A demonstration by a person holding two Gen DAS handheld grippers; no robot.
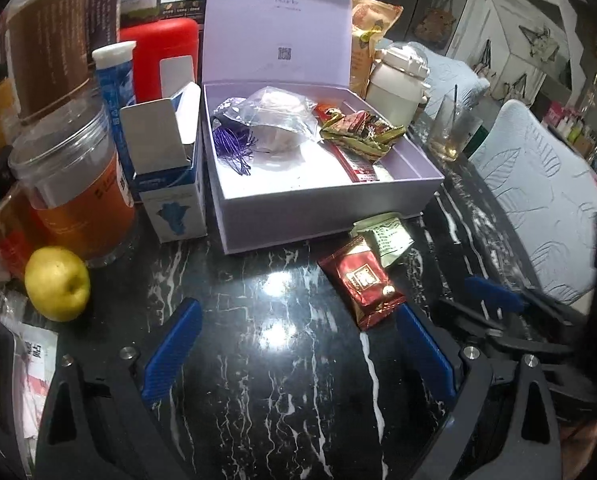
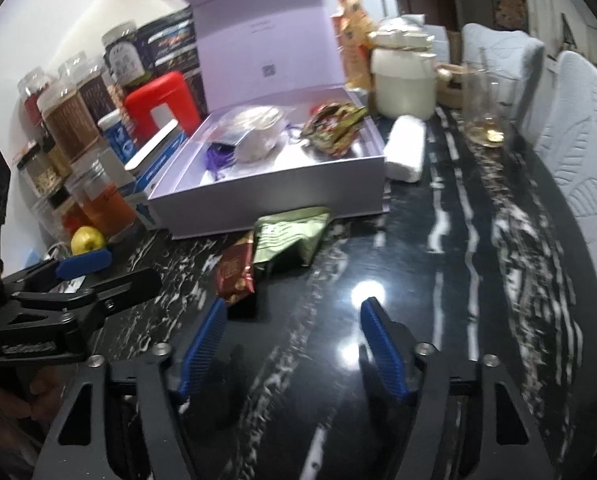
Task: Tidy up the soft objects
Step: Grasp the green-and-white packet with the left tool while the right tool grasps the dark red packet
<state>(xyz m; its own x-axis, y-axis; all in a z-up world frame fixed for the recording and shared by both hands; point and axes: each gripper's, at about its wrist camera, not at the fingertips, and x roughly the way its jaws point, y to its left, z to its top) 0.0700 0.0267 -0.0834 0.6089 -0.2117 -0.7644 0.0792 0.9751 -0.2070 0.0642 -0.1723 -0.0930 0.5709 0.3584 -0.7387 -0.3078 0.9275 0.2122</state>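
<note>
Two open hand-held grippers hover over a black marble counter (image 1: 282, 360) in front of an open lilac cardboard box (image 1: 322, 204).

Just before the box's front wall lie a red foil sachet (image 1: 364, 280) and a green foil packet (image 2: 294, 236), touching each other. Inside the box sit a clear plastic bag (image 1: 278, 120), purple tasselled cord (image 1: 234, 148) and crumpled red-and-gold wrappers (image 1: 358, 132). The left hand-held gripper (image 1: 298, 360) stands released, empty. The right hand-held gripper (image 2: 290, 344) is likewise unclenched with nothing between its jaws. Only the right view shows a white folded cloth (image 2: 406, 152) right of the box; the left view shows the yellow apple (image 1: 57, 283) more clearly.
</note>
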